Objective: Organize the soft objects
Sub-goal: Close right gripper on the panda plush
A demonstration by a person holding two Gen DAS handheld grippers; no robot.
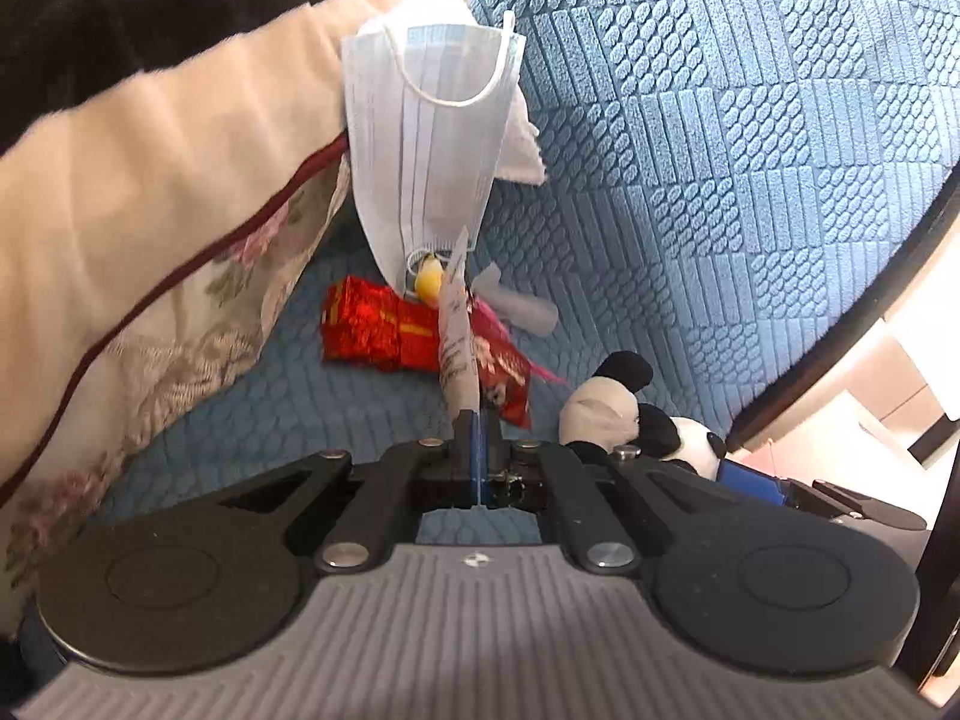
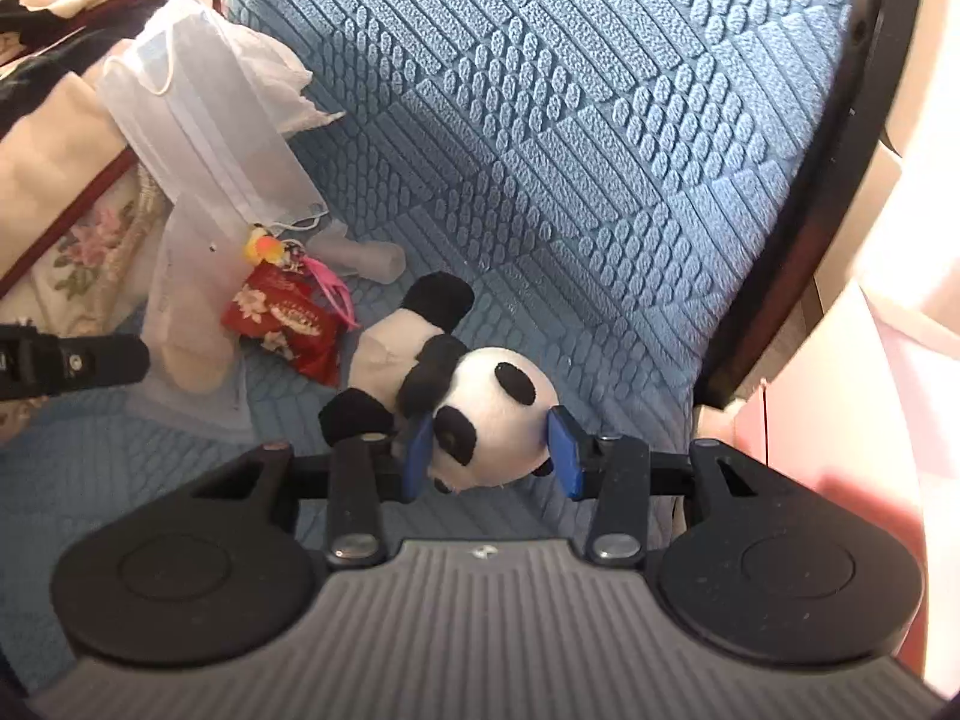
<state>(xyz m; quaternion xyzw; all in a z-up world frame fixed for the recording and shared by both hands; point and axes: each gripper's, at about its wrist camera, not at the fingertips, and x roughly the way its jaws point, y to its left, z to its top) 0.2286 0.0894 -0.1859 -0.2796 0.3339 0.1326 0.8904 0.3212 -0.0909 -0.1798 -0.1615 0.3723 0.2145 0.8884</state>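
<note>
My left gripper is shut on a thin clear plastic packet that stands edge-on from its tips; the same packet shows flat in the right wrist view. My right gripper is closed around the head of a small panda plush, blue pads pressing both sides; the plush also shows in the left wrist view. A light blue face mask leans against a cream floral cushion. A red pouch with a charm lies on the blue quilted sofa.
Dark clothes are piled behind the cushion at the upper left. A crumpled white tissue lies behind the mask. The sofa's dark frame edge runs along the right, with pale floor beyond.
</note>
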